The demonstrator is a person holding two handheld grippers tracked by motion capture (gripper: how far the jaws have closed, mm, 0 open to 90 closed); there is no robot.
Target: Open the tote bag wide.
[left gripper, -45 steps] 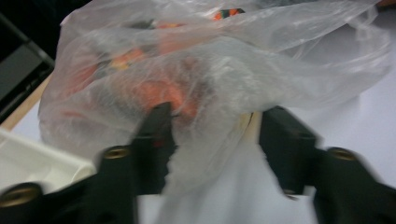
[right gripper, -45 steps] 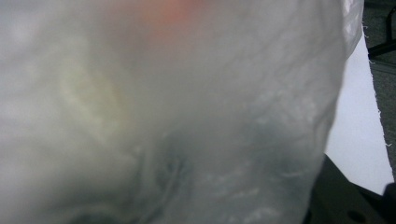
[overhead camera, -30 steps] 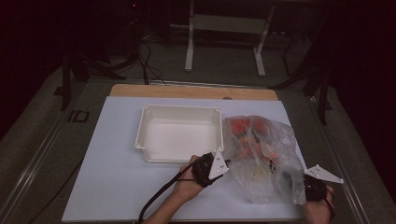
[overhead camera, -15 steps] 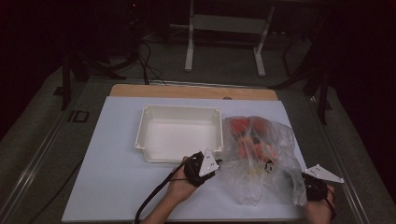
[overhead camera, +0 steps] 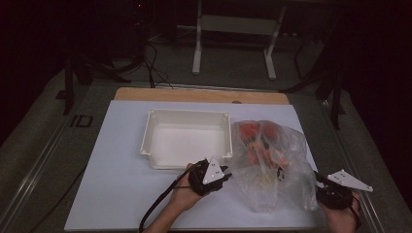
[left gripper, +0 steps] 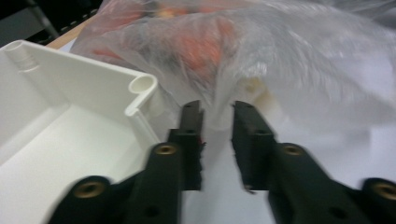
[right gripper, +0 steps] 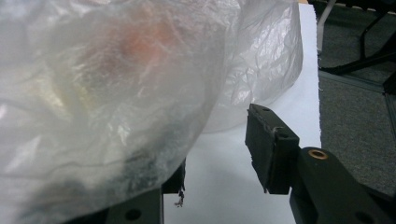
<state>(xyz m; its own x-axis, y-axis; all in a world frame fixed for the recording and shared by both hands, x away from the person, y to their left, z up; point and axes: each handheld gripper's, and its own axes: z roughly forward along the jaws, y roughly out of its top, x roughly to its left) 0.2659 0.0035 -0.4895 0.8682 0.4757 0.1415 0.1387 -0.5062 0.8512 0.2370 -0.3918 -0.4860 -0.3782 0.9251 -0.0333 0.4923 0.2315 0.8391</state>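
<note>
A: Since the left gripper (left gripper: 215, 109) has just been opening, its jaws stand parted, nothing pinched, right at the plastic bag (overhead camera: 272, 160).

B: Right gripper (right gripper: 219, 140) gapes too, film draped over one jaw. White tray (overhead camera: 187, 138) beside it is empty, so unloading isn't started.

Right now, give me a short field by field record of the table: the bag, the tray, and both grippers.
bag: clear plastic bag with orange and red items inside, lying right of the tray
tray: white tray, nothing in it
left gripper: jaws have just been opening, apart, tips at the bag's edge, not pinching it
right gripper: jaws have just been opening, bag film draped over one jaw
surface: white mat
</note>
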